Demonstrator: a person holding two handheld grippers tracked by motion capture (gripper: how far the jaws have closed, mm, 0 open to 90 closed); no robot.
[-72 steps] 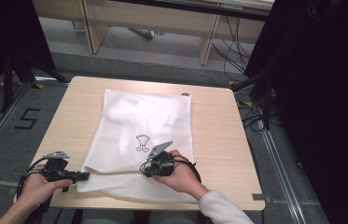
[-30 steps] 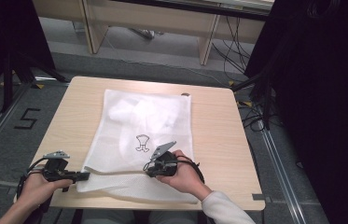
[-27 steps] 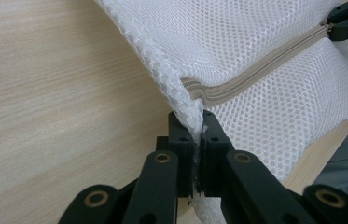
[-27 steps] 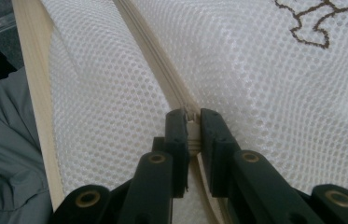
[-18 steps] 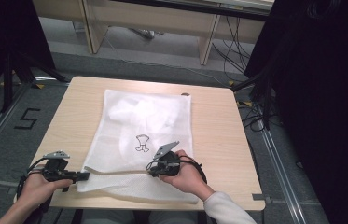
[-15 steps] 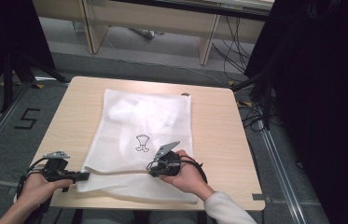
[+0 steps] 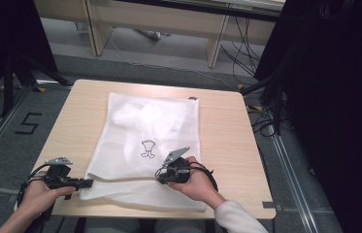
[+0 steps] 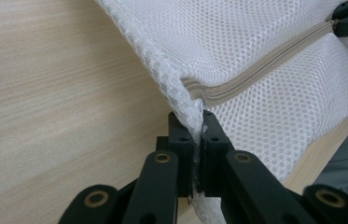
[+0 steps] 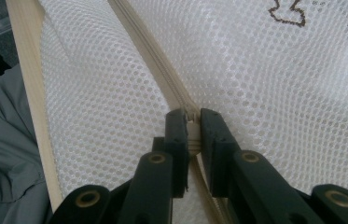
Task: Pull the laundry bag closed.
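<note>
A pale wooden table (image 7: pixel 227 145) stands on a grey floor, with cables trailing off to the side and desk legs behind it. A white mesh laundry bag (image 7: pixel 154 131) lies flat across the middle of the table, something white bundled inside its far half and a small dark emblem (image 7: pixel 147 148) printed on it. Its beige zipper (image 7: pixel 120 178) runs along the near edge.

The left gripper (image 8: pixel 198 140) has its jaws closed tight on the bag's corner, right where the zipper ends, at the table's near left edge. The right gripper (image 9: pixel 193 133) is pinched shut on the zipper pull (image 9: pixel 193 126), partway along the zipper.

The likely trouble from here is in the pull. The slider is small and only caught at the jaw tips, so a tug at an angle to the zipper line could let it slip free. If the left corner gives slack, the mesh may bunch ahead of the slider and jam it. Loose netting could also be drawn into the teeth.
</note>
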